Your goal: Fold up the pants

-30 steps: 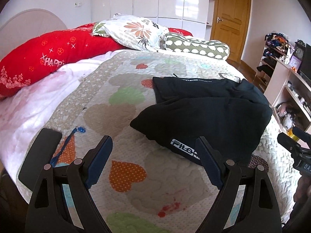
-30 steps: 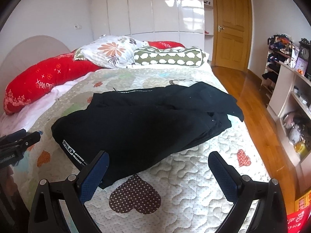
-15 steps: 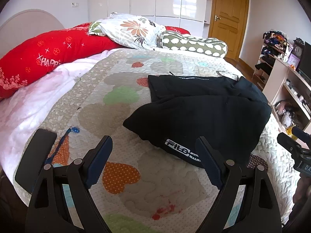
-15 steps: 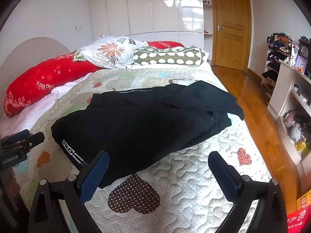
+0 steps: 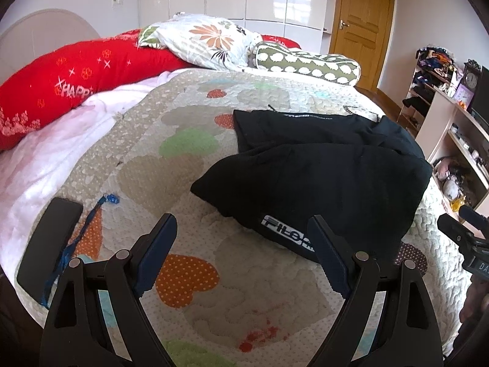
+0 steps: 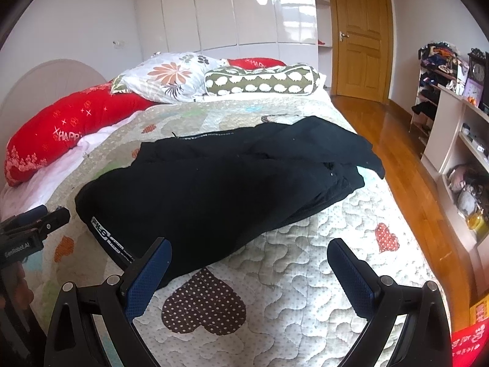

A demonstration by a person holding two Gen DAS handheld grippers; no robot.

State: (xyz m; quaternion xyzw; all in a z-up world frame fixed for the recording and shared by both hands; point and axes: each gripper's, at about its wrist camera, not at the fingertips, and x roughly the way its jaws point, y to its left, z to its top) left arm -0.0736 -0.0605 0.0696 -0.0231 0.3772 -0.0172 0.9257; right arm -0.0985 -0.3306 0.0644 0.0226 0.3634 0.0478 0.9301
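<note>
The black pants point(image 5: 324, 171) lie loosely doubled over on the heart-patterned quilt point(image 5: 189, 278) of the bed, filling the middle right of the left wrist view and the centre of the right wrist view point(image 6: 220, 180). A hem with white lettering point(image 5: 287, 235) points toward the lower part of both frames.

The left hand-held gripper point(image 5: 241, 253) stands wide open above bare quilt, its right finger overlapping the lettered hem in the picture; whether it touches the cloth cannot be told. The right hand-held gripper point(image 6: 249, 270) is likewise spread apart and holds nothing, its left finger in front of the near edge of the pants, a brown dotted heart point(image 6: 203, 304) on the quilt between the fingers.

Only the left wrist view shows a dark phone point(image 5: 49, 241) at the lower left, lying on the quilt beside a blue cord point(image 5: 82, 235). Only the right wrist view shows the wooden floor point(image 6: 394, 140) along the right of the bed and a red bag point(image 6: 467, 345) in the lower right corner. Each view catches the other gripper at its edge.

Both show the red bolster point(image 5: 76, 82), the flowered pillow point(image 5: 204, 39), the green patterned bolster point(image 5: 308, 64), white wardrobe point(image 6: 232, 9), wooden door point(image 6: 360, 33) and cluttered shelves point(image 6: 458, 140).
</note>
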